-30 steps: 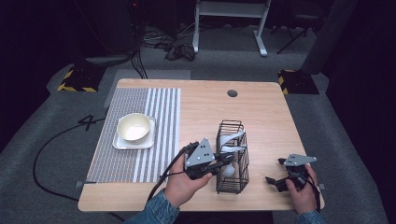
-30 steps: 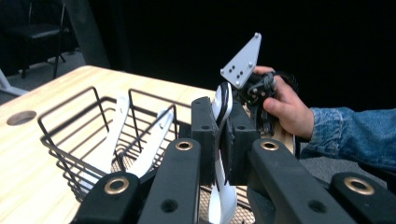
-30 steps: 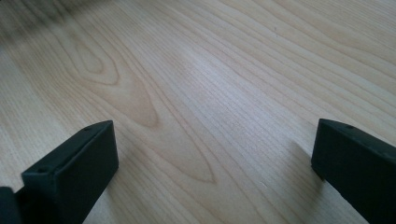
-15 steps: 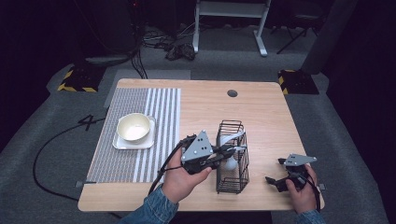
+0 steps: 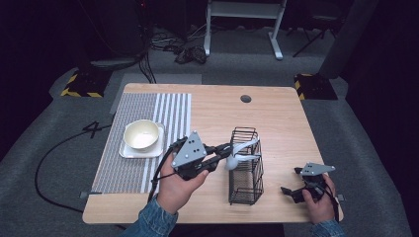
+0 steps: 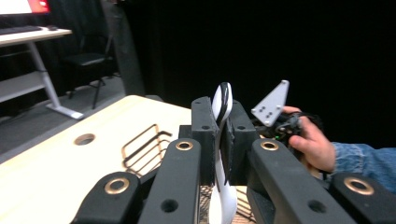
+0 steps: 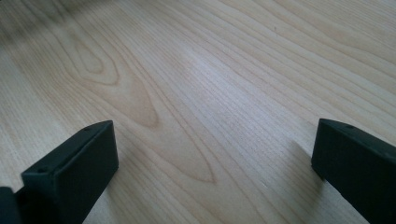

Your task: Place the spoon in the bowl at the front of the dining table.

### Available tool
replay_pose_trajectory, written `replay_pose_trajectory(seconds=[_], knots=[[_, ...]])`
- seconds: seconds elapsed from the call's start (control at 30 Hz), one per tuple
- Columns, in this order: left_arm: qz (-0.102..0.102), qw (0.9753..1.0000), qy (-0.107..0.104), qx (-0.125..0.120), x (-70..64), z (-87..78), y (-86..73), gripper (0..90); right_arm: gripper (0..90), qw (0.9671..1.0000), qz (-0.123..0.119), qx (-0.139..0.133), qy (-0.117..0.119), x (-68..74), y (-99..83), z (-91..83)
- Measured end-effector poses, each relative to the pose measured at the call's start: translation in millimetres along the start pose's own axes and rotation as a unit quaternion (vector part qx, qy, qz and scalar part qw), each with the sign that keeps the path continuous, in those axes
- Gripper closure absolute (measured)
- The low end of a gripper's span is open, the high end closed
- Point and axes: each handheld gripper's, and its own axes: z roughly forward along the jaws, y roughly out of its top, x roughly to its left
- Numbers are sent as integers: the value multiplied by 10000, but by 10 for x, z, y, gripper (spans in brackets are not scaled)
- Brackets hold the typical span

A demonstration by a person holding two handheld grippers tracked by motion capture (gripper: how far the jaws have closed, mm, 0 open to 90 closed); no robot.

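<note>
1. A grey carpeted floor is seen around the wooden table.
2. A white-framed desk is set beyond it.
3. Black cables are strewn beneath.
4. Dark surroundings are left unlit.

The left gripper rose from low beside the wire basket and moved a little toward the far side of the table, lifting the white spoon it clamped up to the basket's rim.
</note>
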Motion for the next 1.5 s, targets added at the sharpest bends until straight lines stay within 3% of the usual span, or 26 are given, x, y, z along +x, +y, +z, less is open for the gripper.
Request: replay_pose_trajectory(seconds=[0.33, 0.7, 0.87, 1.17, 1.5], knots=[[-39, 9984, 556, 46, 145, -263, -41, 850, 5, 10000, 1, 1, 0, 0, 0, 0], [-59, 9942, 1070, 77, 352, -481, -58, 850, 5, 10000, 1, 1, 1, 0, 0, 0], [-57, 9906, 1366, 99, 473, -589, -83, 850, 5, 10000, 3, 2, 2, 0, 1, 0], [-93, 9857, 1677, 108, 624, -724, -101, 850, 5, 10000, 1, 1, 0, 0, 0, 0], [-215, 9770, 2114, 155, 857, -883, -181, 851, 5, 10000, 1, 0, 0, 0, 0, 0]])
